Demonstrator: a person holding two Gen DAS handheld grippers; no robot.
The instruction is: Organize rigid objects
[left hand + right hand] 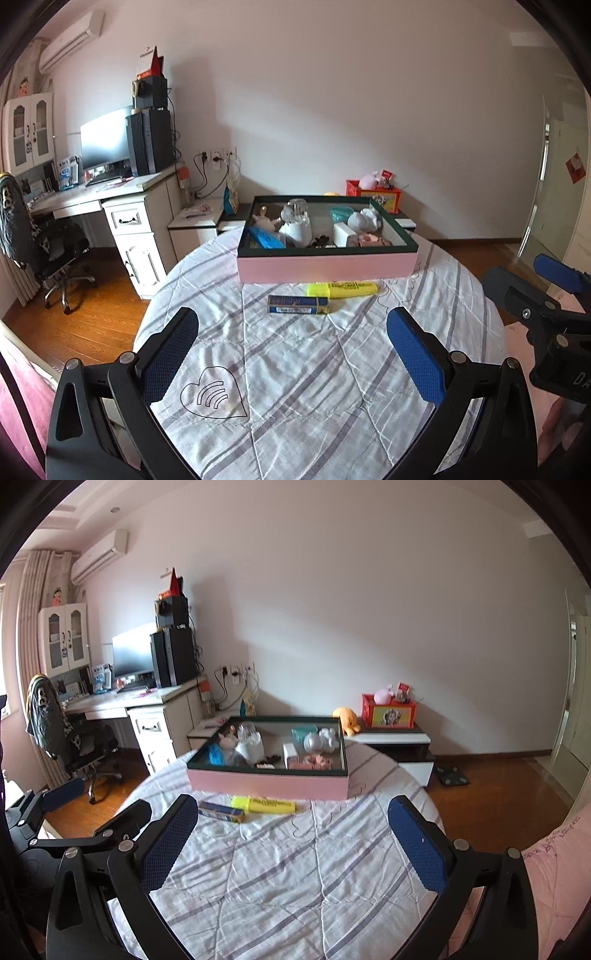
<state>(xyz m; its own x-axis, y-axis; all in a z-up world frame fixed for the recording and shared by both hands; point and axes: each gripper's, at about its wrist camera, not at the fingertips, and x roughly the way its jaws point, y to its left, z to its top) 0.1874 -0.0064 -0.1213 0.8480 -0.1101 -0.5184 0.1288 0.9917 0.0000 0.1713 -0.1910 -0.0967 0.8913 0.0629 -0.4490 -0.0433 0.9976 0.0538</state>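
Both grippers, left gripper point(291, 354) and right gripper point(291, 843), gape empty; ahead lie a yellow highlighter point(341, 289) and a blue box point(298, 304), best pinched across their narrow sides.

Matt striped cloth point(295, 369) under a glossy plastic highlighter point(341, 289); floor point(92, 317) polished wood.

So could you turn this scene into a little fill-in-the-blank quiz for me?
1. The yellow highlighter pen lies on the striped cloth, outside the shallow ____ box.
2. Nearest the highlighter lies a small ____ rectangular packet.
3. The left gripper and the right gripper both hold ____.

Missing words: pink; blue; nothing
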